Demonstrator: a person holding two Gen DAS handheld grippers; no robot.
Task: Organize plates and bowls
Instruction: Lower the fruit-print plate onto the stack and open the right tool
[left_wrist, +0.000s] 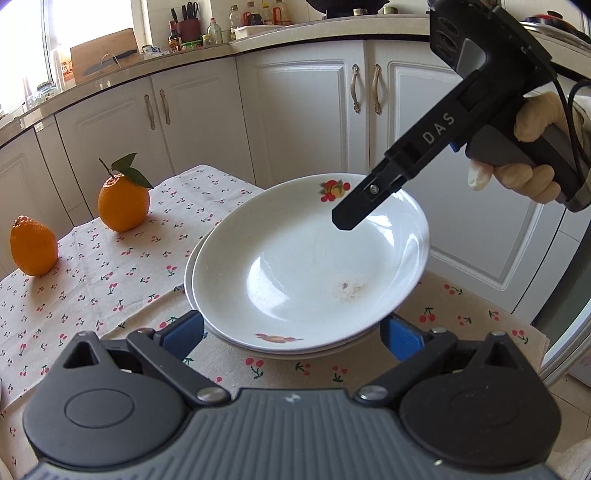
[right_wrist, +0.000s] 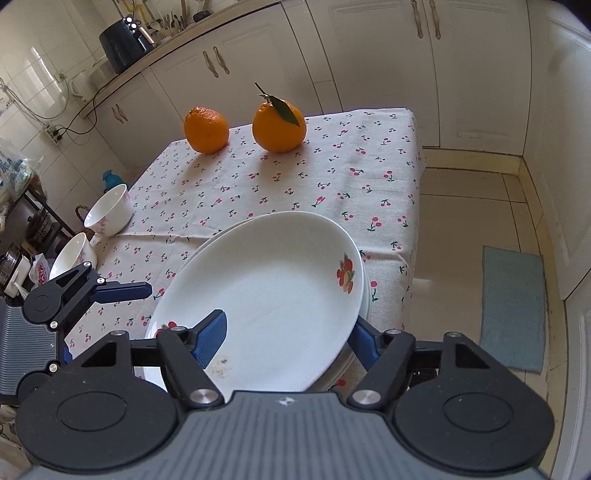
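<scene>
A kitchen with white cabinets (left_wrist: 303, 107) surrounds a small table covered in a cherry-print cloth (right_wrist: 332, 177), where two oranges (right_wrist: 279, 127) sit near the far edge. At the near edge, a white plate (right_wrist: 273, 295) with fruit decals rests tilted atop a stack of plates (left_wrist: 192, 291), one side raised. The right gripper (right_wrist: 284, 338) straddles the plate's rim, one blue pad inside the dish and the other beneath its edge, though whether it pinches the rim cannot be told. The left gripper (left_wrist: 291, 330) waits close beside the stack, jaws spread wide. Two white bowls (right_wrist: 109, 210) stand at the table's left side.
</scene>
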